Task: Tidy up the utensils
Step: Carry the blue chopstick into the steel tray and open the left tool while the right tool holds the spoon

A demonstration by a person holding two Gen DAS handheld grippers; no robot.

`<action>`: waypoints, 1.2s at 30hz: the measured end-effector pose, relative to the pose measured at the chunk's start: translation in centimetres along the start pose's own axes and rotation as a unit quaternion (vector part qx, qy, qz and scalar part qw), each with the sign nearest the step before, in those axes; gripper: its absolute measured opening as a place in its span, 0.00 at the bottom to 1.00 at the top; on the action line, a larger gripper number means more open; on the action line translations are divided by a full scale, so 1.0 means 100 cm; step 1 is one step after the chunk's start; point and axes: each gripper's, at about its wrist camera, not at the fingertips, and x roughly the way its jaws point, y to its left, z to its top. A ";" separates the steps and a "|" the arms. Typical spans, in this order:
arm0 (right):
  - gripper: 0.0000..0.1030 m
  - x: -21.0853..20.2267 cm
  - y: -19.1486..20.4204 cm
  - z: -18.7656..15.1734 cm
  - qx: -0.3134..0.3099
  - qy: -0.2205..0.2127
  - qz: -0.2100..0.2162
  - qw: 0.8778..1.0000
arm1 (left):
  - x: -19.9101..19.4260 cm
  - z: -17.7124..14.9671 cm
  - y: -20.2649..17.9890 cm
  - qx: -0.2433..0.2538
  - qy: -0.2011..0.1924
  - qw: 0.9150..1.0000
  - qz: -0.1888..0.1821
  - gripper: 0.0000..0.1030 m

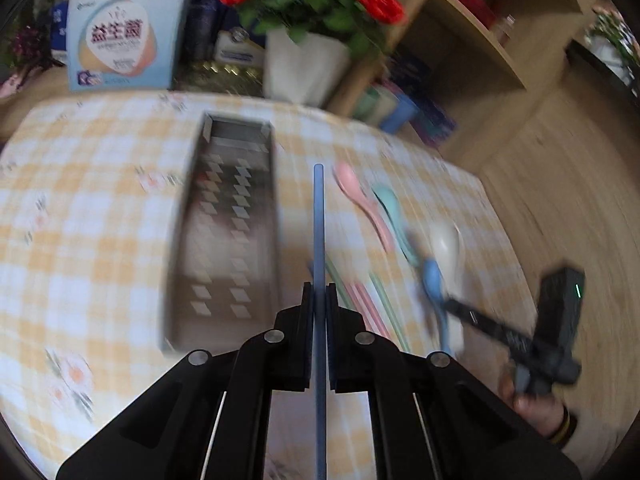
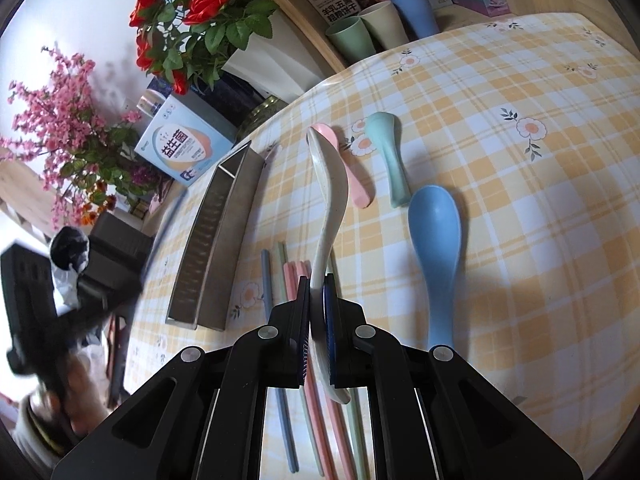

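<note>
**Both hands loaded, tray waiting**

Over on the left sits the long perforated metal tray (image 1: 224, 232), empty as far as I can see, on the checked tabletop (image 1: 100, 200). The left hand-held gripper (image 1: 319, 292) is clamped on 1 thin blue chopstick (image 1: 319, 216), which could easily pivot or slip. The right hand-held gripper (image 2: 318, 284) pinches the smooth, curvy white spoon (image 2: 328, 196) by its handle; the bowl's weight might twist it loose. Pastel spoons lie further right.

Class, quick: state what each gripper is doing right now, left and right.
Left gripper: shut on a thin blue plastic chopstick.
Right gripper: shut on the handle of a white plastic spoon.
</note>
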 end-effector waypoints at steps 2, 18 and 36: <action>0.06 0.001 0.000 0.001 0.001 0.000 -0.001 1.000 | 0.007 0.018 0.009 -0.005 -0.005 1.000 0.013 0.05; 0.07 -0.005 -0.014 0.019 0.016 -0.006 -0.030 0.999 | 0.125 0.074 0.056 -0.045 0.085 0.993 0.070 0.05; 0.07 0.037 0.037 0.037 -0.015 0.049 -0.022 0.998 | 0.046 0.077 0.049 0.062 0.018 0.995 0.081 0.54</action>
